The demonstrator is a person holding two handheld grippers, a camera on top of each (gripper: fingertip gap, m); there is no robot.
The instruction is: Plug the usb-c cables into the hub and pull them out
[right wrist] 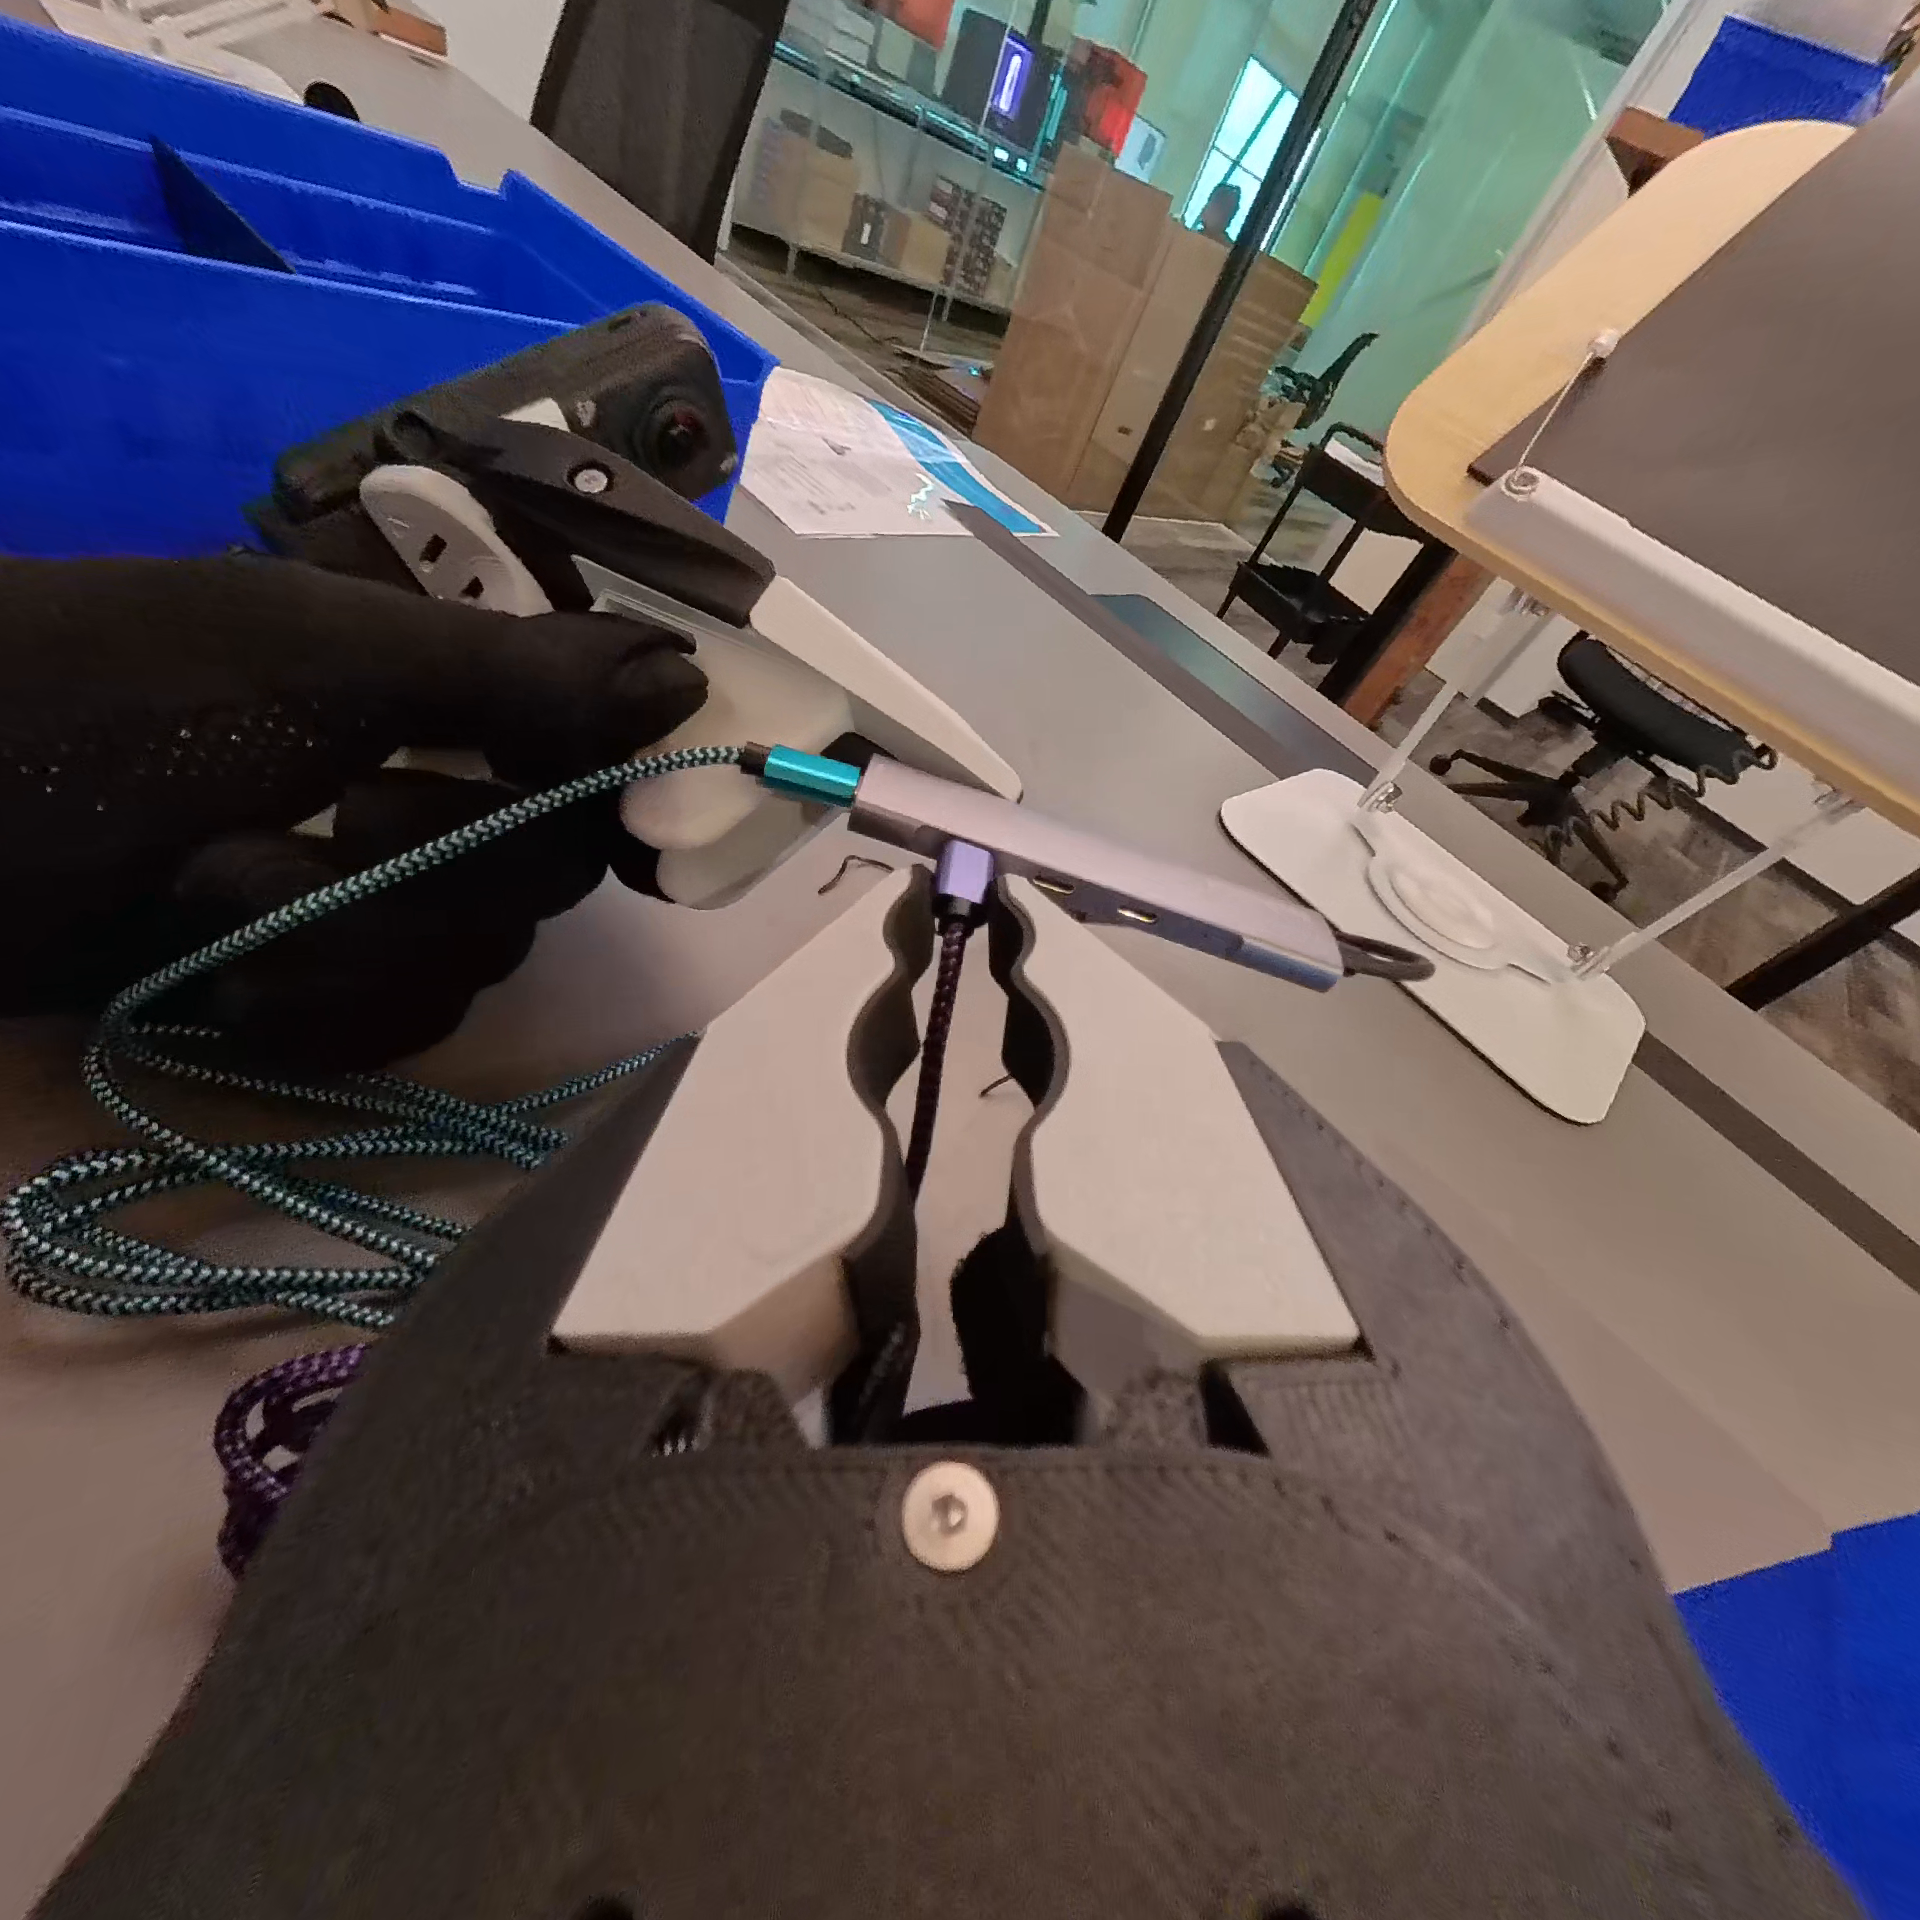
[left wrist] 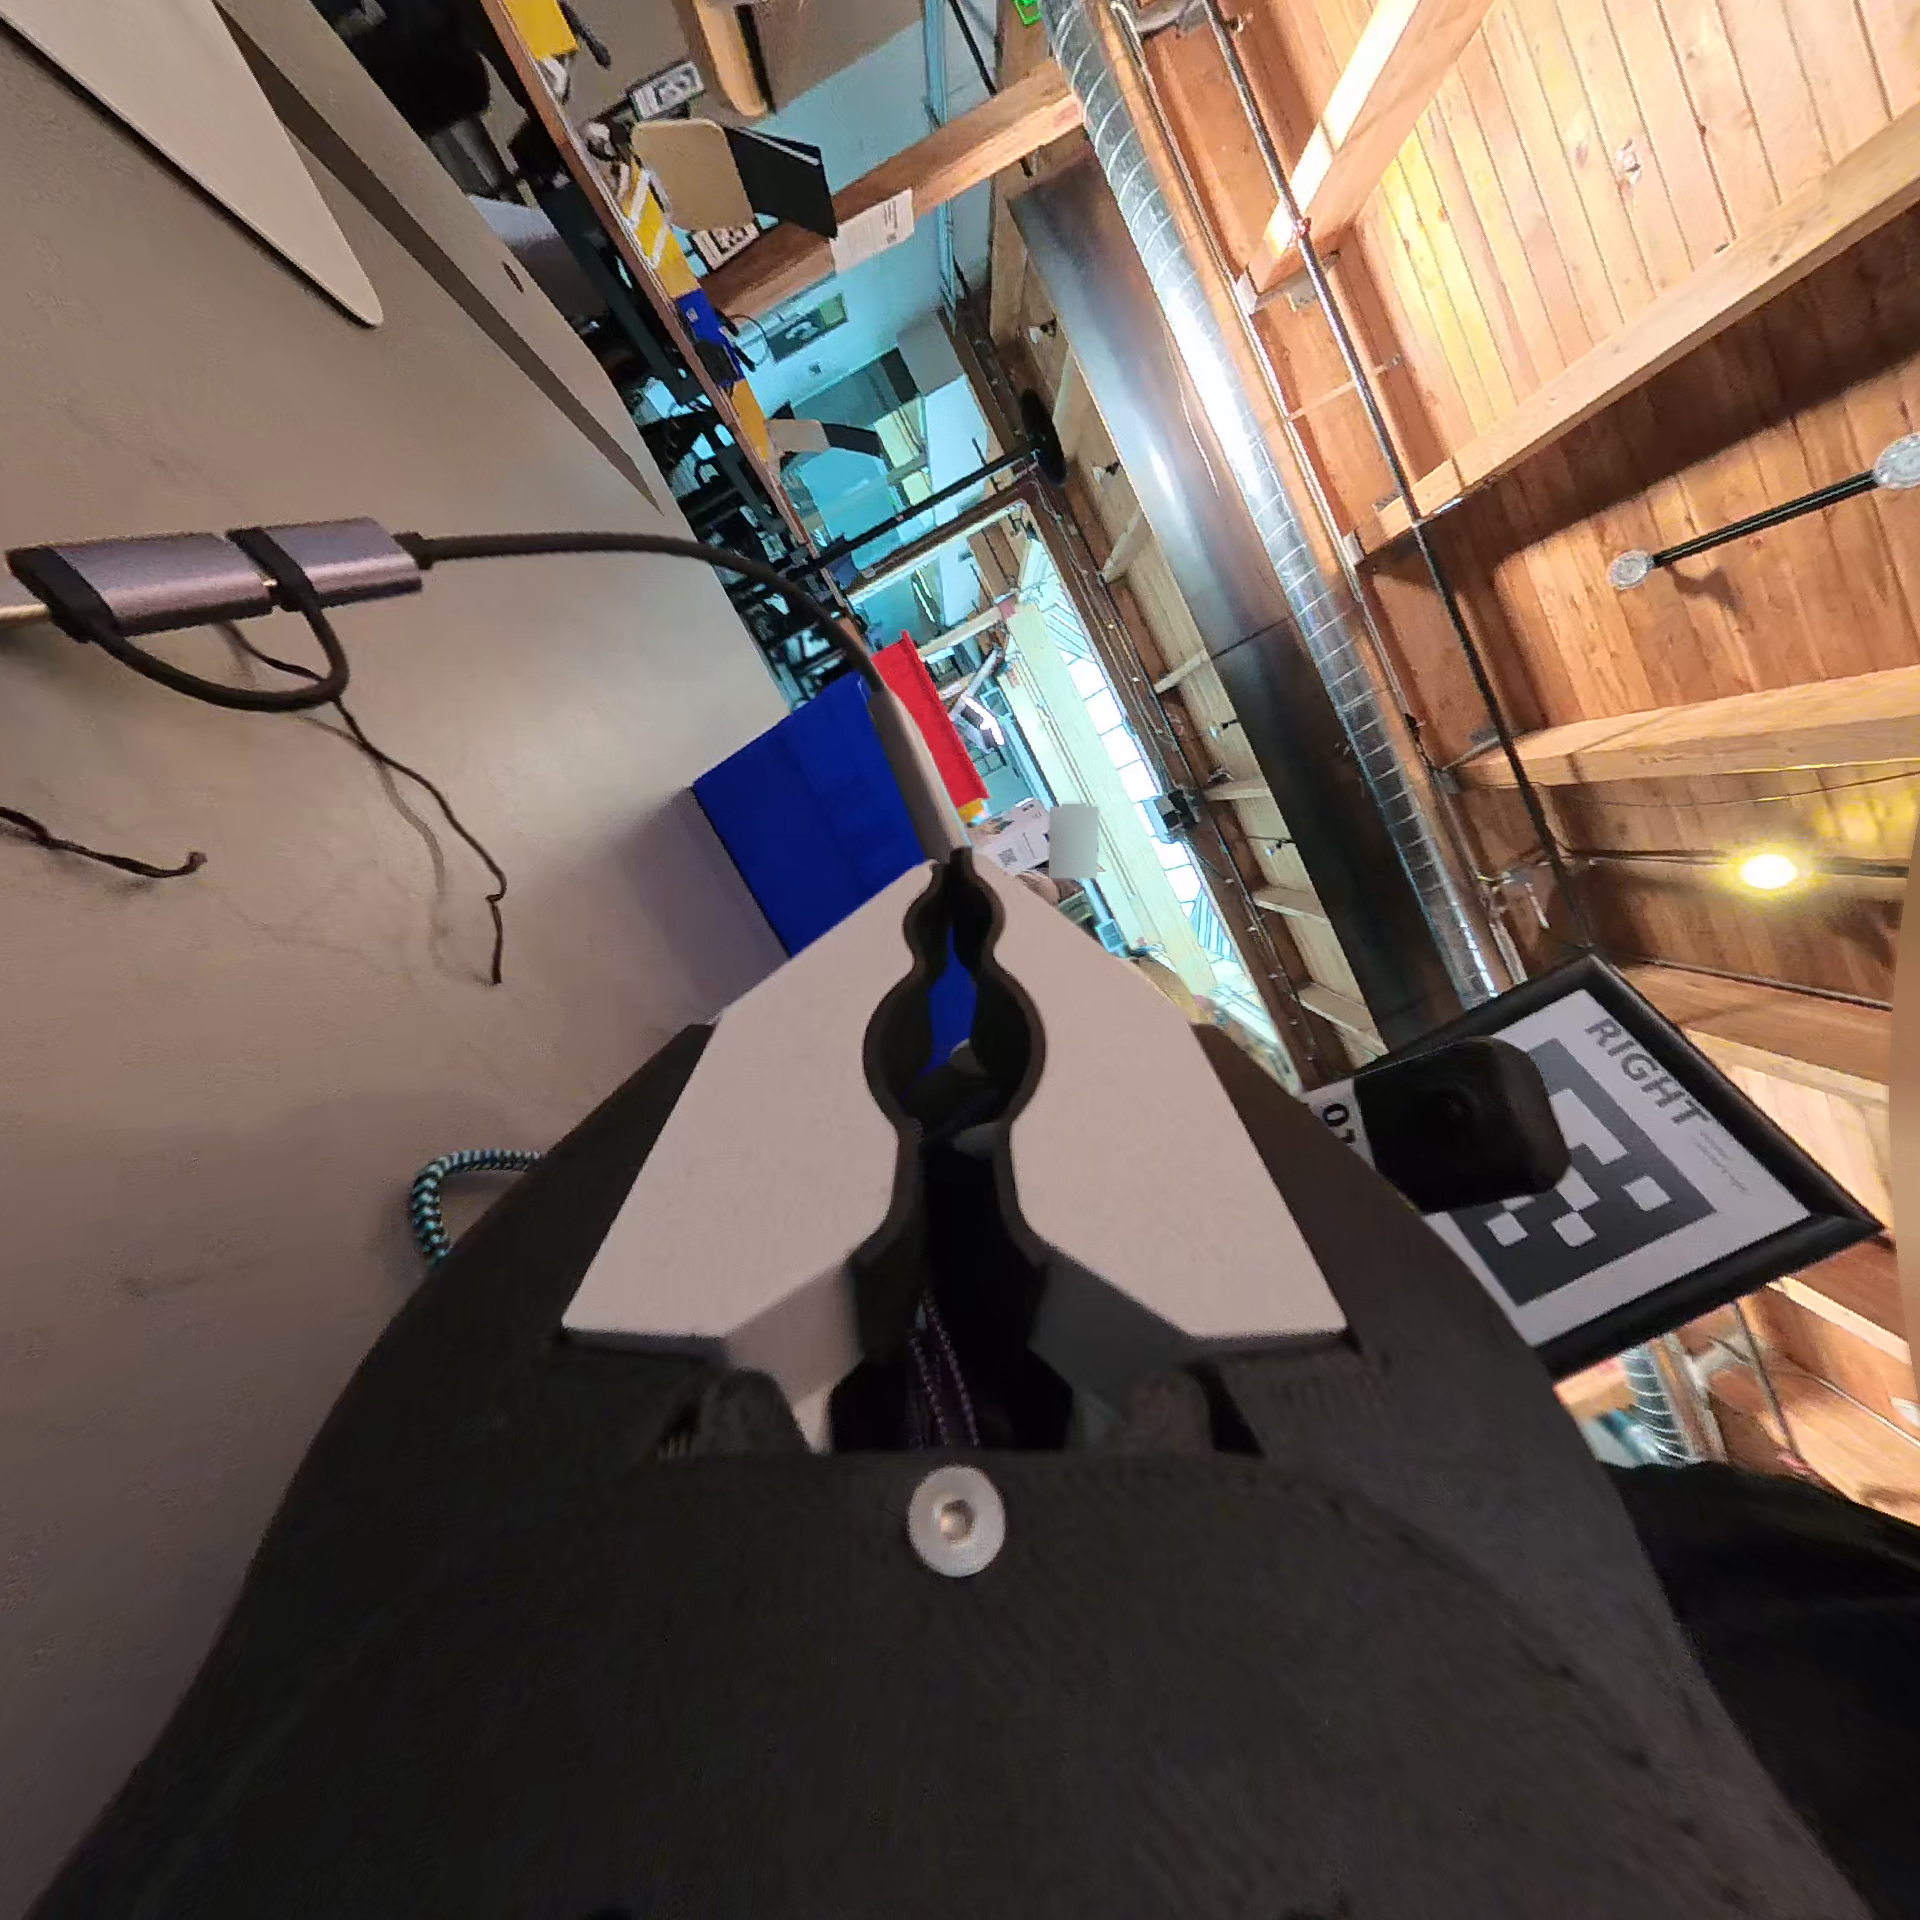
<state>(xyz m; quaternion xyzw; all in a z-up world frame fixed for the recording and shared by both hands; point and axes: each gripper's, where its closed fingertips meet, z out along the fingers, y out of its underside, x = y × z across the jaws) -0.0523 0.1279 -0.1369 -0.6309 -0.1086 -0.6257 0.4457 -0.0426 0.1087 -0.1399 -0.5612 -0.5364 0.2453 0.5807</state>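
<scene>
Fig.: right tool is closing w/ its tips on the purple plug, seated in the side of the hub; purple braided cable is running back between the fingers. Hub's long axis is lying crosswise to that tool, above the grey counter. Left tool is clamping the hub's end beside the teal plug. Hub: smooth grey metal bar; cables: woven.

I work at a matte grey tabletop, with a blue plastic bin at its far left edge. Overhead run wooden ceiling planks, a ribbed silver duct and a glowing bulb. A black office chair stands beyond the right edge.
</scene>
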